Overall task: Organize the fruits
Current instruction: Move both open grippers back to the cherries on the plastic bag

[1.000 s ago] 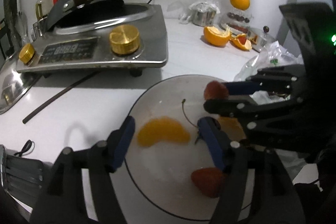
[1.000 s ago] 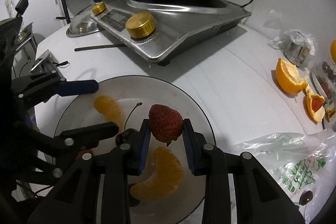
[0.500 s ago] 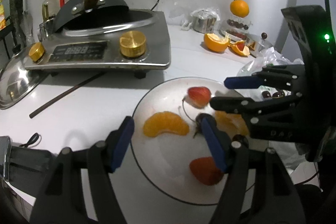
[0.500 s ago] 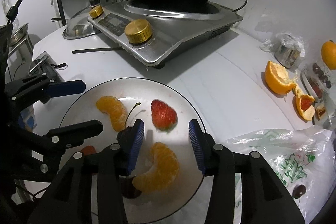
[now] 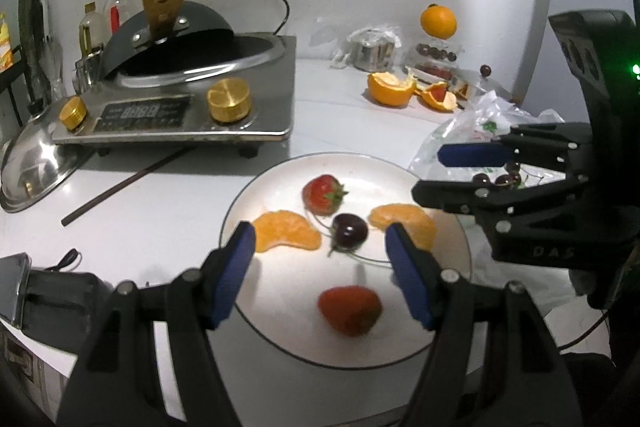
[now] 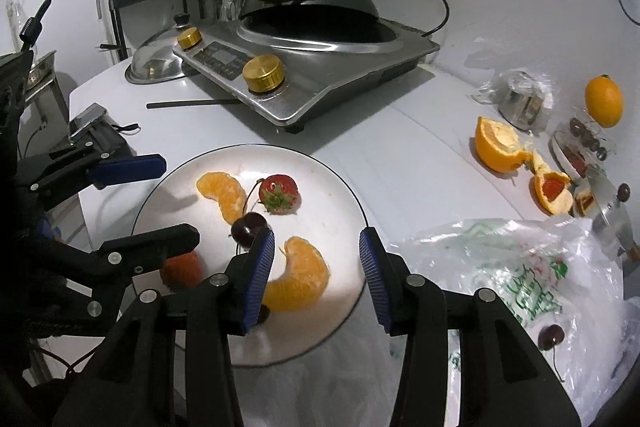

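Observation:
A white plate [image 5: 288, 303] [image 6: 332, 187] holds two strawberries, one at the far side [image 5: 324, 195] [image 6: 279, 193] and one at the near side [image 5: 350, 309] [image 6: 182, 269]. Between them lie two orange segments [image 5: 286, 231] [image 6: 224, 193] and a dark cherry [image 5: 350, 230] [image 6: 248, 225]. My left gripper [image 5: 319, 233] [image 6: 180, 199] hovers open over the plate's near half, with nothing pressed between its blue pads. My right gripper [image 6: 316, 237] [image 5: 444, 173] stands open above the plate's right side, over the second orange segment [image 6: 298, 275] [image 5: 404, 223], and holds nothing.
An induction cooker [image 5: 180, 111] with a black wok stands behind the plate, with a steel lid [image 5: 36, 167] and a dark stick [image 5: 120, 187] beside it. At the right are a plastic bag [image 6: 520, 267] with cherries, orange peels [image 6: 500, 147], a whole orange [image 6: 604, 101] and a steel cup [image 6: 520, 103].
My right gripper has opened and left its strawberry lying on the far side of the plate. Both grippers have drawn back and up, so more of the plate shows.

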`<state>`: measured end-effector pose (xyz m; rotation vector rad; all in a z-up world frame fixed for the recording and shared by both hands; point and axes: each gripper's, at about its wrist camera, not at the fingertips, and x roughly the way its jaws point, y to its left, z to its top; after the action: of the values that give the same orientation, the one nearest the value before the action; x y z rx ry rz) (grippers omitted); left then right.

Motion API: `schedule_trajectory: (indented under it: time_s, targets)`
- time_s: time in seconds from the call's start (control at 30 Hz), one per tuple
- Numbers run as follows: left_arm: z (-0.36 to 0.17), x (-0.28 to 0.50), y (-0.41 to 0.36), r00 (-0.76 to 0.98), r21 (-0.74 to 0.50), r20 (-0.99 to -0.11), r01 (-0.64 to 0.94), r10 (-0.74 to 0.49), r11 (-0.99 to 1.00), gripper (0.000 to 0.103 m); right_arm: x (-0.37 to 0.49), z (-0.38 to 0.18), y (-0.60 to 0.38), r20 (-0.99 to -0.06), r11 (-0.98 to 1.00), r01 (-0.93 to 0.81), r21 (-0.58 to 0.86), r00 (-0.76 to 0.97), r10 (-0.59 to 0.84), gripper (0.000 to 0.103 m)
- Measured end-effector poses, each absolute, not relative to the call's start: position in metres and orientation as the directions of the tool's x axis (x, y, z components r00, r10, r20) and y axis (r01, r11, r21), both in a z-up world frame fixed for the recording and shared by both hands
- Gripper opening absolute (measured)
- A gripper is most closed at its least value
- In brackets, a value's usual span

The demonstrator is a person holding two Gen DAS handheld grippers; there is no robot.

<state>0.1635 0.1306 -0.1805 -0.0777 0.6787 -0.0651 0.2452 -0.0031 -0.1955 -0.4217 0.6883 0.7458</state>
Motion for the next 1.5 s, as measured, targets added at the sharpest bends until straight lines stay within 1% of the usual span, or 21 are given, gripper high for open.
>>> schedule_trajectory:
  time_s: [0.7,1.13,1.5]
  targets:
    - [-0.162,0.157,0.066,0.779,-0.054,-0.618,0.096,-0.109,0.994,0.069,0.228,-0.182,-0.085,-0.649,0.738,-0.670,-0.079,0.597,0.472,0.047]
    - [-0.157,0.161,0.028,0.778,-0.071,-0.614,0.110,-0.131,0.991,0.069,0.229,-0.182,-0.140,-0.635,0.780,-0.624,-0.048,0.622,0.459,0.047]
    - [-0.160,0.171,-0.011,0.755,-0.058,-0.639,0.144,-0.148,0.988,0.069,0.239,-0.193,-0.183,-0.631,0.807,-0.590,-0.010,0.630,0.453,0.047]
